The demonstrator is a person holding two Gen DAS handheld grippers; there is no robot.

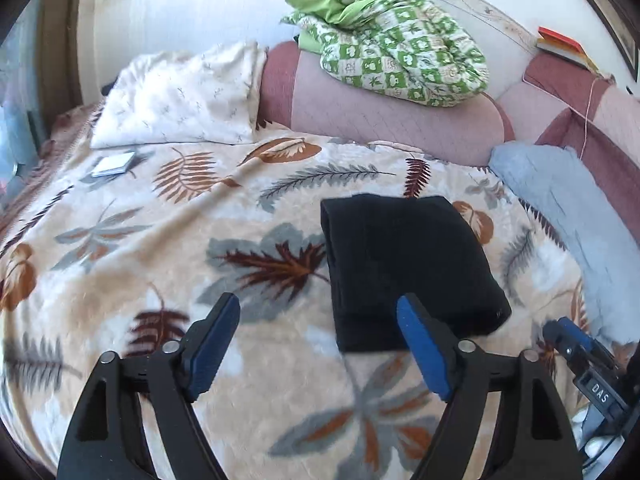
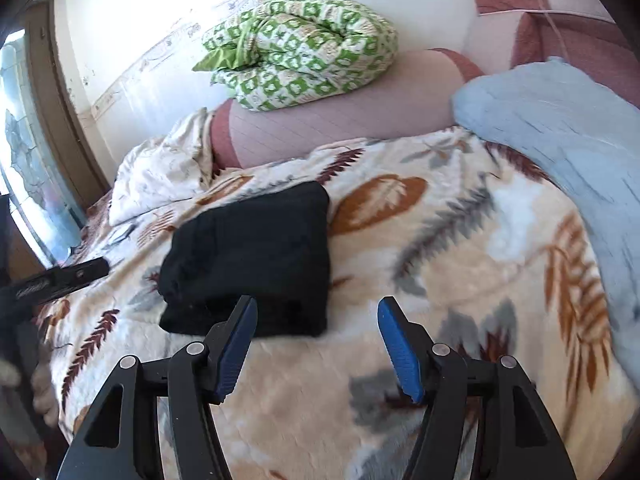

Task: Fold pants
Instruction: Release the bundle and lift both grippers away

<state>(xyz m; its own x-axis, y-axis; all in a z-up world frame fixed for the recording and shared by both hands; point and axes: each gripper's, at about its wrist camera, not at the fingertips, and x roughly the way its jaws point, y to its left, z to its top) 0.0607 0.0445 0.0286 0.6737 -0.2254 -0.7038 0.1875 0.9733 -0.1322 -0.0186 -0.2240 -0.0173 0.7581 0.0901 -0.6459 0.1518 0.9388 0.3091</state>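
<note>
1. A bed under a leaf-print blanket point(image 1: 120, 264) carries everything; pink bolsters and a green checked quilt point(image 1: 400, 48) line its far edge.
2. The left gripper point(image 1: 318, 344) stands wide and empty, pads clear of any cloth.
3. The right gripper point(image 2: 316, 340) is likewise wide and empty.
4. The pants point(image 1: 404, 264) lie as 1 compact black bundle mid-blanket, already folded, probably finished, though layers are hard to read.
5. From the left gripper the bundle sits just ahead and right; from the right gripper, just ahead and left point(image 2: 252, 256).
6. Its long axis runs from the near edge towards the bolsters; both grippers seem about equally near.
</note>
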